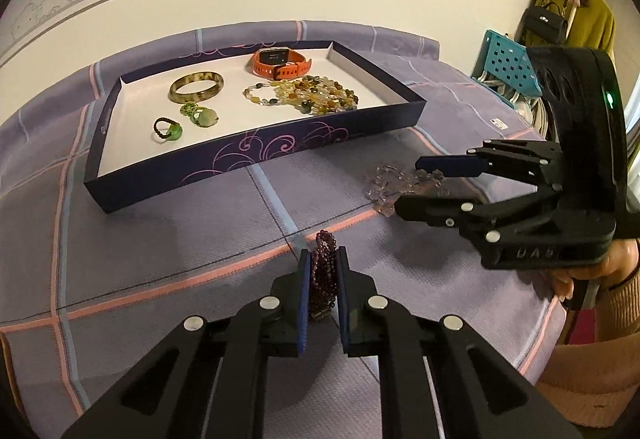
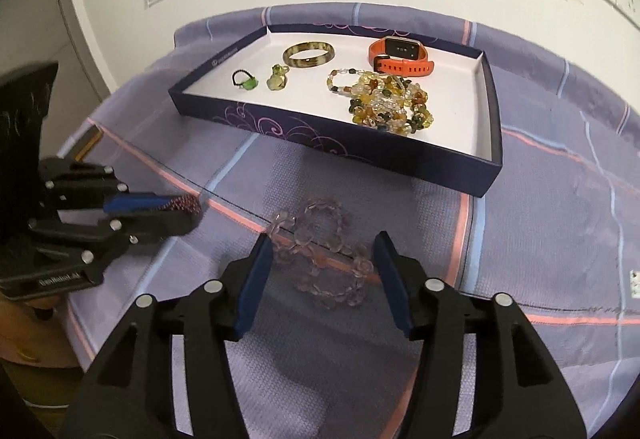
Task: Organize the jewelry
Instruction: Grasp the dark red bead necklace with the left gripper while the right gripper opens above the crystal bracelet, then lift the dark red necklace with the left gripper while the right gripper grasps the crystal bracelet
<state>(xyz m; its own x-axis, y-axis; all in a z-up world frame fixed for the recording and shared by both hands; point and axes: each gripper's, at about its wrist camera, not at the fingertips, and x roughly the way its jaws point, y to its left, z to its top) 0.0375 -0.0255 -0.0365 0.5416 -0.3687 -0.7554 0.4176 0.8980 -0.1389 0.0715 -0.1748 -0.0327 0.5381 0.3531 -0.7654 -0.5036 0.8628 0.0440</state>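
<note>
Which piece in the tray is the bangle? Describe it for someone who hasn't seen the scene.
Find the dark blue tray on the purple checked cloth. The bangle lies toward its far wall, left of the orange watch. It is the only rigid, solid ring, mottled olive-brown, not beaded.

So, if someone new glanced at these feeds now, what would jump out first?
Probably the dark tray on the purple cloth, holding an orange watch and a heap of mixed beads. In front of it, the left gripper pinches a dark red bead bracelet, and a clear one lies between the right gripper's fingers.
</note>
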